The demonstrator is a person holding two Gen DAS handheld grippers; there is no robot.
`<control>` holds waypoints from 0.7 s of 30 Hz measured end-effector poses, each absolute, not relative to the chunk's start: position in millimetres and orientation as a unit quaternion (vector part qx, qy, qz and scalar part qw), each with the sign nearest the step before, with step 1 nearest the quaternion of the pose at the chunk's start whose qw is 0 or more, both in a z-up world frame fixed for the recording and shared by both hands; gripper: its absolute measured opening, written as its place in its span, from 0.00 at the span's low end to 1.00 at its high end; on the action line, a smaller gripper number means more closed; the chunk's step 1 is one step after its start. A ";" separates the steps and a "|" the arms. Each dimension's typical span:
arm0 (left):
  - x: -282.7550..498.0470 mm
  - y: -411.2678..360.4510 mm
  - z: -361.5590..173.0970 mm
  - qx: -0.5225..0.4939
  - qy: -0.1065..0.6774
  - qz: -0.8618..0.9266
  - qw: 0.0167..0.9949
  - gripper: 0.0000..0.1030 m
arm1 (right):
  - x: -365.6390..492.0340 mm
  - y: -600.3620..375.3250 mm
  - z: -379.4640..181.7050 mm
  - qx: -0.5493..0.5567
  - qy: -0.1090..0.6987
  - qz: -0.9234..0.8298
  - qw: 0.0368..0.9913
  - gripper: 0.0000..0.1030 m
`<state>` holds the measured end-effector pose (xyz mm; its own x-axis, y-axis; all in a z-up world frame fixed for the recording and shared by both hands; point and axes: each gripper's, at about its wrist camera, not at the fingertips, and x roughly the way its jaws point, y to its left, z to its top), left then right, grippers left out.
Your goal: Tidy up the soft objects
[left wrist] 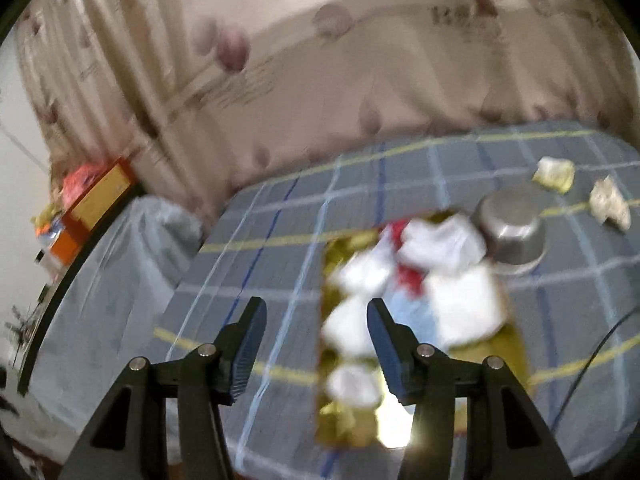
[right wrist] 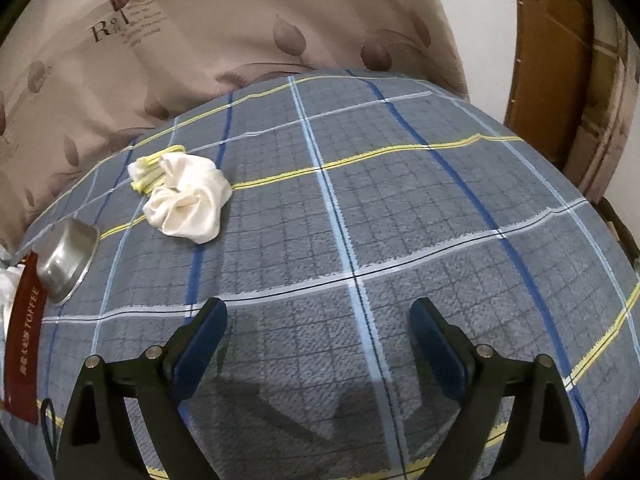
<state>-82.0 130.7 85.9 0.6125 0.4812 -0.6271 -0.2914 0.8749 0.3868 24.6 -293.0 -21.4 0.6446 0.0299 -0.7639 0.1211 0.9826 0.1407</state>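
In the left wrist view, which is blurred, a gold box (left wrist: pixel 504 344) lies on the plaid bedsheet (left wrist: pixel 280 216) and holds several white soft pieces (left wrist: pixel 460 304) and something red (left wrist: pixel 408 276). My left gripper (left wrist: pixel 316 312) hovers over the box's left edge, open, with nothing between its fingers. Two pale soft items (left wrist: pixel 554 174) lie past the box at the far right. In the right wrist view these are a cream satin scrunchie (right wrist: pixel 188 208) and a yellow-trimmed white sock (right wrist: pixel 150 172), touching each other. My right gripper (right wrist: pixel 318 308) stands open over bare sheet, well to their right.
A steel bowl (left wrist: pixel 512 232) sits upside down beside the box, also at the left edge (right wrist: pixel 68 256) of the right wrist view, next to a red toffee lid (right wrist: pixel 24 344). A floral curtain (right wrist: pixel 200 40) hangs behind the bed. A wooden door (right wrist: pixel 552 60) stands right.
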 end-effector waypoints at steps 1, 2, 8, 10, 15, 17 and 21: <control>-73.4 124.5 92.0 0.125 0.380 0.210 0.892 0.53 | 24.4 -293.6 -21.2 0.091 0.419 -0.022 0.903 0.89; -60.6 114.2 100.2 0.124 0.377 0.193 0.897 0.54 | 23.6 -293.7 -20.7 0.093 0.417 -0.018 0.904 0.89; 23.6 53.7 113.8 0.082 0.424 0.056 0.900 0.57 | 21.0 -290.6 -19.1 0.093 0.412 0.012 0.906 0.89; 63.7 32.8 110.9 0.054 0.455 0.002 0.889 0.57 | 18.9 -289.9 -17.9 0.095 0.407 0.021 0.908 0.89; 179.2 0.2 72.0 -0.136 0.554 -0.130 0.811 0.57 | 15.5 -291.4 -15.0 0.104 0.394 0.041 0.912 0.89; 215.1 -8.5 50.8 -0.170 0.582 -0.135 0.784 0.57 | 15.1 -291.7 -14.4 0.107 0.391 0.050 0.913 0.89; 254.3 -5.3 3.3 -0.232 0.625 -0.111 0.737 0.57 | 14.2 -291.9 -14.0 0.110 0.387 0.063 0.913 0.89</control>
<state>254.3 -5.3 3.3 0.1939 -0.4531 -0.8701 -0.1270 0.8679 -0.4802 14.2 -291.9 -14.0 0.6921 0.1995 -0.6937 -0.0290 0.9680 0.2495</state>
